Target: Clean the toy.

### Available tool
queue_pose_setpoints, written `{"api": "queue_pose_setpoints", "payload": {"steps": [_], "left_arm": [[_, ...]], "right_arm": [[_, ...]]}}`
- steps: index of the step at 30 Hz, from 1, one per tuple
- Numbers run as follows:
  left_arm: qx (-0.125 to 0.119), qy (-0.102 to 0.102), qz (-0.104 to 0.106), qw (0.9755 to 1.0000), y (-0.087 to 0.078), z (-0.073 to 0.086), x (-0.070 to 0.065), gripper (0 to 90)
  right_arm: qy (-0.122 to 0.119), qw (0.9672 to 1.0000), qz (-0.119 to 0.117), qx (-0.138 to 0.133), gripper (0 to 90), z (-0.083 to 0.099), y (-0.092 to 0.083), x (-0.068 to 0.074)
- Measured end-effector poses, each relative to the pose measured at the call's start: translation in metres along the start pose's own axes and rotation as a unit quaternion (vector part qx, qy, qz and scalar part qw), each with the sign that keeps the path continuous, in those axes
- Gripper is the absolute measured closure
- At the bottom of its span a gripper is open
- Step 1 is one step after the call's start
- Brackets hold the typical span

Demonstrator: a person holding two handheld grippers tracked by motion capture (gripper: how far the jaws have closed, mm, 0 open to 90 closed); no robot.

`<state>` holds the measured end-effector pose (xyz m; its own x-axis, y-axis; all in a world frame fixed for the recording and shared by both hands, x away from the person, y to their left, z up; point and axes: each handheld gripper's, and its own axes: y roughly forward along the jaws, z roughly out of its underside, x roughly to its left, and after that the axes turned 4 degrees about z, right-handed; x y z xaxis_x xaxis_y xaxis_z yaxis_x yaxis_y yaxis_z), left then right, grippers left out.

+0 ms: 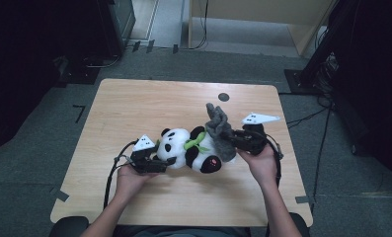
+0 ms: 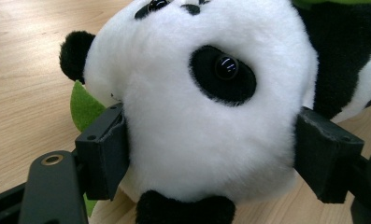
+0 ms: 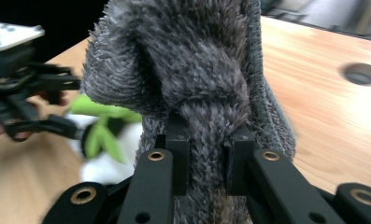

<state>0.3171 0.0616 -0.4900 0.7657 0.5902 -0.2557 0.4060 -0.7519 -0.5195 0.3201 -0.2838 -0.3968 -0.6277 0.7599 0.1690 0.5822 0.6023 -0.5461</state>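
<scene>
A black-and-white plush panda (image 1: 191, 148) with a green felt leaf lies on its side mid-way across the pale wooden worktop (image 1: 134, 103). The left claw (image 2: 211, 154) clamps its white head. The right claw (image 3: 206, 163) pinches a fuzzy grey cloth (image 1: 219, 129) draped against the panda's body. A round cable hole (image 1: 223, 97) sits beyond. No legible writing.
</scene>
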Motion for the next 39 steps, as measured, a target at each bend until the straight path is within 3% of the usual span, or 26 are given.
{"api": "queue_pose_setpoints", "payload": {"steps": [5,10,23,28,39], "left_arm": [[-0.003,0.002,-0.004,1.0,0.0,0.001,-0.001,21.1],[-0.001,0.002,-0.006,1.0,0.0,0.002,-0.002,21.2],[0.001,0.001,-0.006,1.0,0.001,0.001,-0.001,21.2],[0.0,-0.001,-0.004,1.0,0.002,-0.001,0.0,21.1],[-0.003,-0.011,0.003,0.9999,0.003,-0.004,0.005,20.7]], "right_arm": [[-0.019,0.9989,-0.024,0.036,76.8,-0.002,0.026,0.014],[-0.018,0.9978,-0.035,0.053,76.5,0.003,0.042,0.016],[-0.008,0.998,-0.036,0.051,77.0,0.02,0.037,0.005],[0.016,0.9972,-0.039,0.062,77.3,0.031,0.03,-0.008],[0.027,0.9955,-0.019,0.089,77.2,0.045,0.025,-0.022]]}}
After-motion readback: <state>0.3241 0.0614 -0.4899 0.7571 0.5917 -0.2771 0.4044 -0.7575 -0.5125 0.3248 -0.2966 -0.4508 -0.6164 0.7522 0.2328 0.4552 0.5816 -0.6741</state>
